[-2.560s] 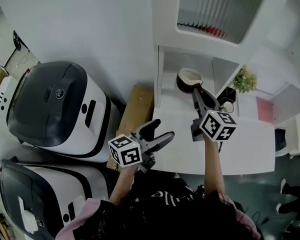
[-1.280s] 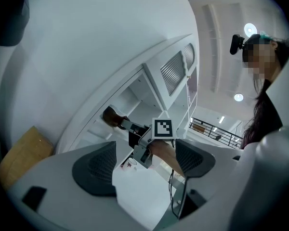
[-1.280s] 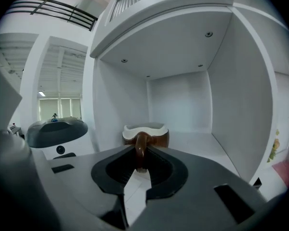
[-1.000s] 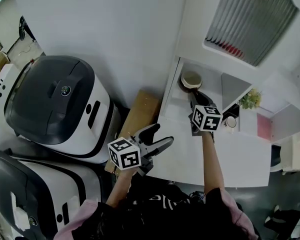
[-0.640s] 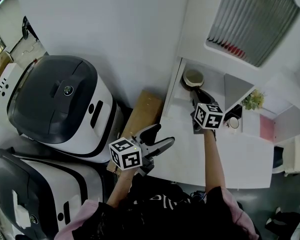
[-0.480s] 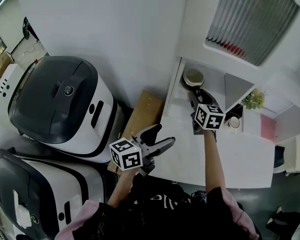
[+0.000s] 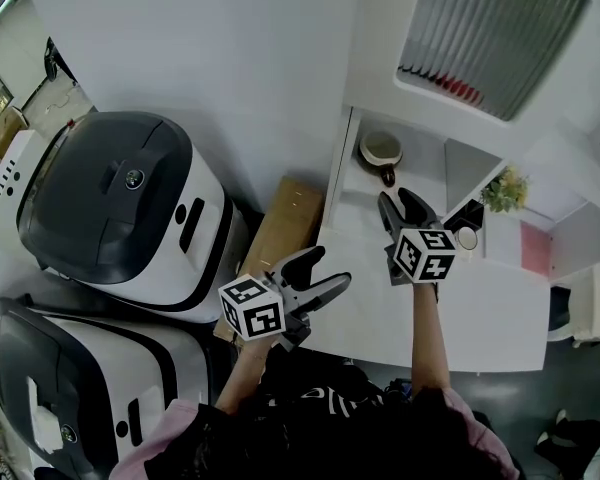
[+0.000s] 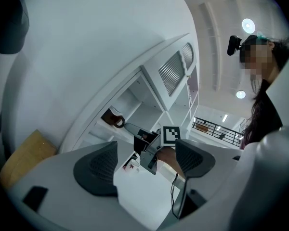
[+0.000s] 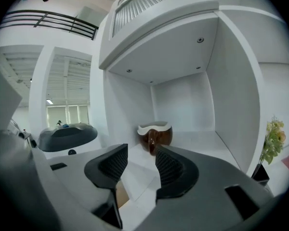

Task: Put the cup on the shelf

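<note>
On shelf (image 7: 352, 190), cup (image 7: 382, 150) newly free.

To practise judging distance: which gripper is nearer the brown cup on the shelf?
Right. The right gripper sits just in front of the cup; its jaws have just been opening, with nothing between them. The left gripper hangs well back from it, open and empty.

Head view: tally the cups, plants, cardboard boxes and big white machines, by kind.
Cups: 2 (brown cup, white cup)
Plant: 1
Box: 1
Machines: 2
Total: 6
</note>
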Demonstrator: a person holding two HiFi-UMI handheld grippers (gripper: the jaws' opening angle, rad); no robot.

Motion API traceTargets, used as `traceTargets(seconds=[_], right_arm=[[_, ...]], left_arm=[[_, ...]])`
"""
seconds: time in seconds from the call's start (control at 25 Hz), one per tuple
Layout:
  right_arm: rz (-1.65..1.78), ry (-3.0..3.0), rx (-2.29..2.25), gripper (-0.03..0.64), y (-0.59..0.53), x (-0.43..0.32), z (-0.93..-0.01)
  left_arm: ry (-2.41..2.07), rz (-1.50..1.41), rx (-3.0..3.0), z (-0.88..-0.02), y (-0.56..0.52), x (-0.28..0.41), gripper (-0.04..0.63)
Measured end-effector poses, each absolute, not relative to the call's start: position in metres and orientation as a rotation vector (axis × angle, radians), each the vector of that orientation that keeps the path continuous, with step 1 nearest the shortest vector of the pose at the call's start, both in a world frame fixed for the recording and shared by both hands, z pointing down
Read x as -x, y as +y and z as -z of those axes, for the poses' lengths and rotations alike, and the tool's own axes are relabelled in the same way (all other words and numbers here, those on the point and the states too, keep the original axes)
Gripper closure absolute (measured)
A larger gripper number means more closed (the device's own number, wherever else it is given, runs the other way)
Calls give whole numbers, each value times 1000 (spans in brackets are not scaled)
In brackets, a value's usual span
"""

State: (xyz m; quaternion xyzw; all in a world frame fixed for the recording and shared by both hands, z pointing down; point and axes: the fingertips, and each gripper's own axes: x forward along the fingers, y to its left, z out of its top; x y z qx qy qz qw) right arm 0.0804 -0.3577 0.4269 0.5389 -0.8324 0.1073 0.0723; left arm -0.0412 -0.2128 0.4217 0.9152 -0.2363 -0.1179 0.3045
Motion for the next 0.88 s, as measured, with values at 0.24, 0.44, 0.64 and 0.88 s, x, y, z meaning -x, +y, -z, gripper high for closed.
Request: traceTargets(seconds=[0.24,0.44,0.64,0.88], right_arm=[[-333,-2595,-1545,413,-311,-78,-421],[-368,-2636,-1517,419,-270,-83,-425],[-444,-2657,-1500,428,-233,-88,-435],[-536,-2673,-1467,440,-194,-97,-451]], left_arm=[[-618,298,-2433,-421,-205,29,209],[-617,286,-2435,-421,-197,18,209],[-629,281,-2440,-420,-189,5,209],[-645,271,-2443,-420,-174,-11,209]])
